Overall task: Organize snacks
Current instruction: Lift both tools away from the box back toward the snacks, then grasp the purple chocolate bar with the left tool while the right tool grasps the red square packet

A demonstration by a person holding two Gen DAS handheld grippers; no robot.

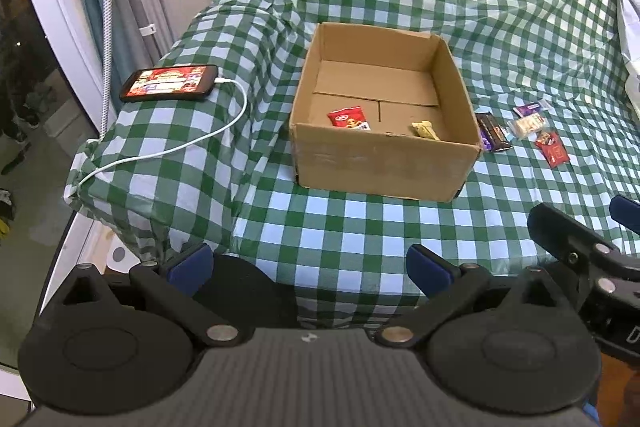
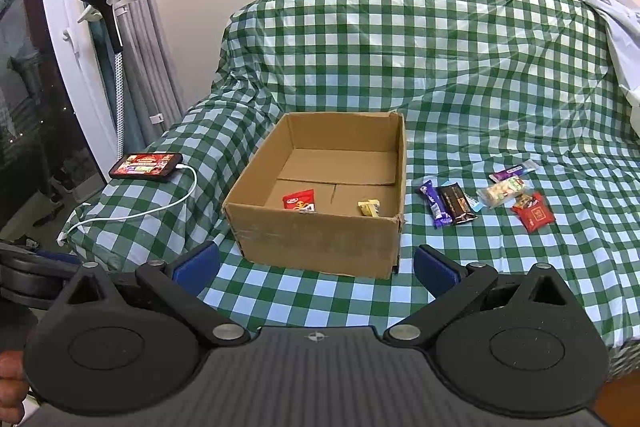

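Observation:
An open cardboard box stands on the green checked cloth. Inside it lie a red snack packet and a yellow bar. To the box's right lie loose snacks: a purple bar, a dark chocolate bar, a white wafer pack, a purple-white packet and a red packet. My left gripper and right gripper are both open and empty, held back from the box's near side.
A phone with a lit screen lies on the covered armrest at the left, with a white cable trailing off the edge. Curtain and glass door stand further left. A white bag lies at the far right.

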